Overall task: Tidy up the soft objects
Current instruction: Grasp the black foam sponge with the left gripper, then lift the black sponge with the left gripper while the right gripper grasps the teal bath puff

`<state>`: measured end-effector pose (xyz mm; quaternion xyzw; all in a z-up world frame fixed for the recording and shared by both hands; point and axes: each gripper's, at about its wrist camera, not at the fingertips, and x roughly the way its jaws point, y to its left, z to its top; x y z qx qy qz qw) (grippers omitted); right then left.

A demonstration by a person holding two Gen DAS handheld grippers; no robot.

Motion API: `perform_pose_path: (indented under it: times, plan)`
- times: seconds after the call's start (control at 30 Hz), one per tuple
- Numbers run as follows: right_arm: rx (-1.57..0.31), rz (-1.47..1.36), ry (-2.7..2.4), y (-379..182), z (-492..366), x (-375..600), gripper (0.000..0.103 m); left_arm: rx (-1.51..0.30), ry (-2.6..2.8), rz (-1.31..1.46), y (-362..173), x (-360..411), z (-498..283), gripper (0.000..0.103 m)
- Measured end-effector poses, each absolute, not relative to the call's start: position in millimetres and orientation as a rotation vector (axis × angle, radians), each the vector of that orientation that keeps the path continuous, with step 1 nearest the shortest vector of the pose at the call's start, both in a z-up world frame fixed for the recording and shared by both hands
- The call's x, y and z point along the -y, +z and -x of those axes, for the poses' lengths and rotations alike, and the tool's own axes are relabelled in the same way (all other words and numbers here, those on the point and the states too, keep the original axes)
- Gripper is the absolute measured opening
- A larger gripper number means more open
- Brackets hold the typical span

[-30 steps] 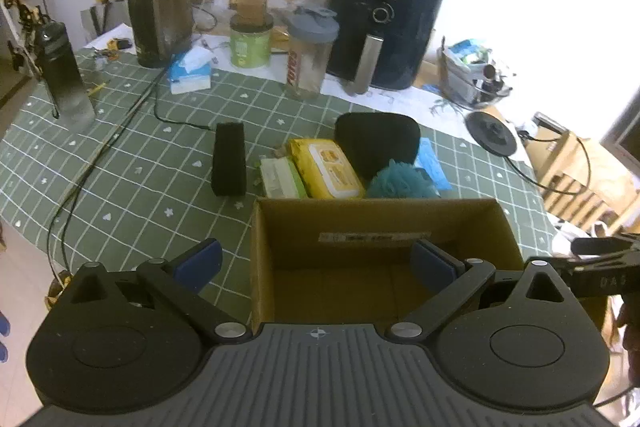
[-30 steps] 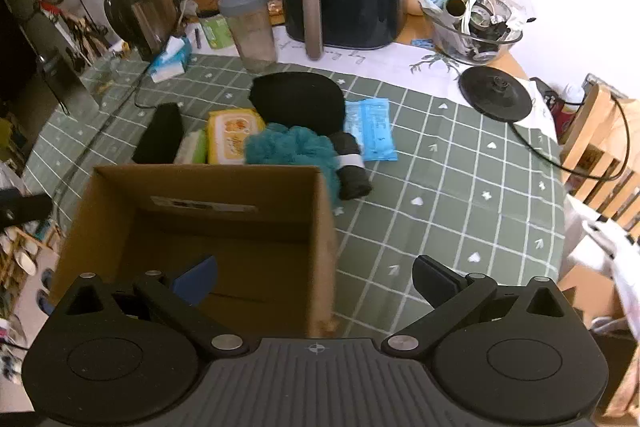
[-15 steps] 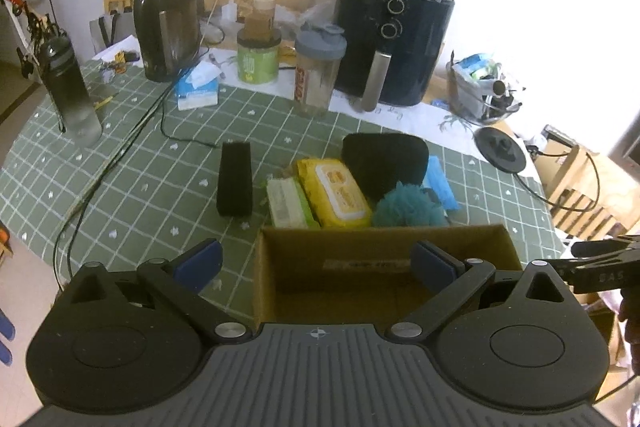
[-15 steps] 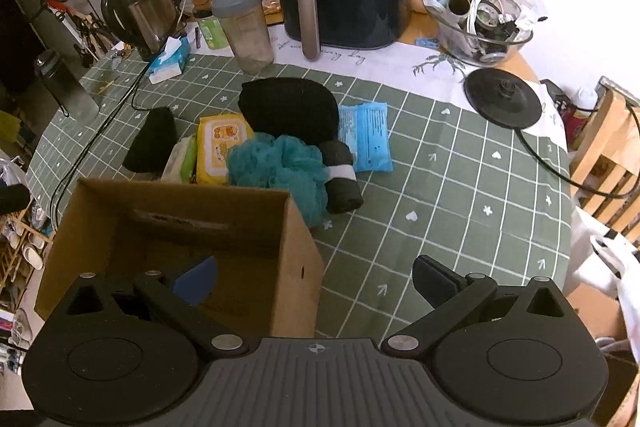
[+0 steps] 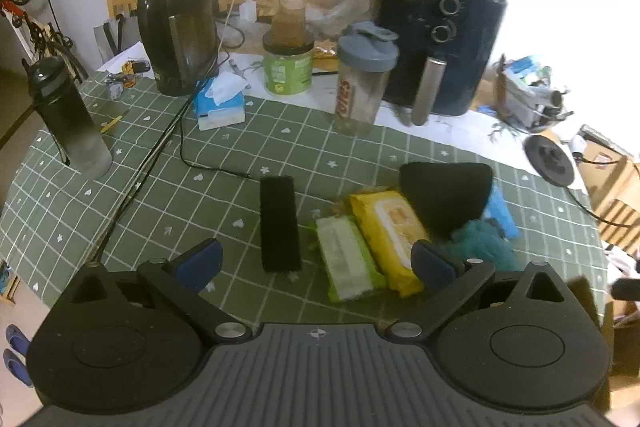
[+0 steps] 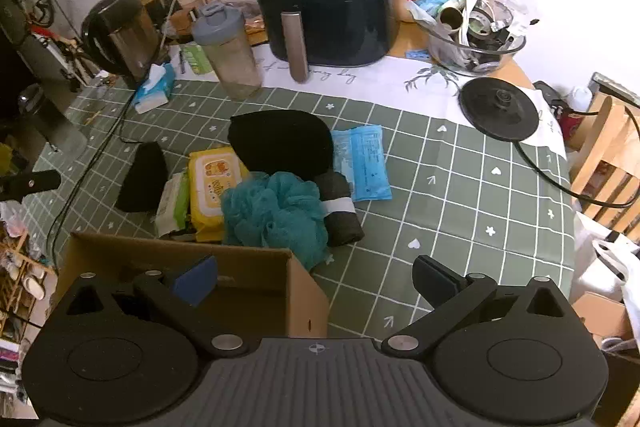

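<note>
Cardboard box [image 6: 248, 279]: empty, now below our raised left gripper [image 5: 316, 263]. Soft items beyond the box: teal loofah [image 6: 276, 211], yellow wipes [image 6: 214, 183], black pouch [image 6: 280, 139]. Right gripper [image 6: 316, 281] likewise gapes, empty. Packing unstarted.

Indoor light was dim and greenish, while the wall [image 5: 568, 27] at upper right was blown out to white glare. Fisheye bending curved the edges, corners went black, and the left wrist view was softly blurred throughout
</note>
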<state>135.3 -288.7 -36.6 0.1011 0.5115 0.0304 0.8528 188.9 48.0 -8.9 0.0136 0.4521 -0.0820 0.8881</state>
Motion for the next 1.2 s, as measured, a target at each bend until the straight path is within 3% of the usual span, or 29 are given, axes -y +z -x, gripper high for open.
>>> perform_pose_path:
  times: [0.23,0.5,0.57,0.6,0.87,0.97,1.07,1.2]
  plan:
    - [-1.075,-0.227,0.041,-35.4,-143.3,283.7,0.103,-0.99,-0.157,-0.026,-37.7,-60.6,-230.7,0.103]
    - [-1.094,-0.243,0.007,-39.5,-149.7,283.4,0.103,-1.135,-0.132,0.012,-106.0,-79.5,-279.6,0.102]
    - [-1.097,-0.241,0.001,-39.5,-151.0,282.3,0.103,-1.178,-0.12,0.045,-121.8,-85.6,-290.1,0.099]
    - [-1.099,-0.236,-0.001,-39.3,-151.6,281.5,0.103,-1.191,-0.12,0.058,-128.0,-87.7,-294.0,0.093]
    - [-1.13,-0.196,-0.034,-39.1,-156.9,273.4,0.103,-1.265,-0.127,0.118,-164.8,-88.7,-321.2,0.085]
    - [-1.142,-0.177,-0.043,-39.4,-158.2,270.8,0.103,-1.28,-0.146,0.153,-172.9,-88.4,-327.5,0.073]
    - [-1.152,-0.154,-0.048,-40.2,-158.3,268.6,0.103,-1.299,-0.17,0.203,-180.1,-90.7,-332.0,0.044]
    - [-1.158,-0.115,-0.053,-40.1,-157.8,267.4,0.103,-1.311,-0.16,0.214,-178.1,-92.8,-333.4,0.041]
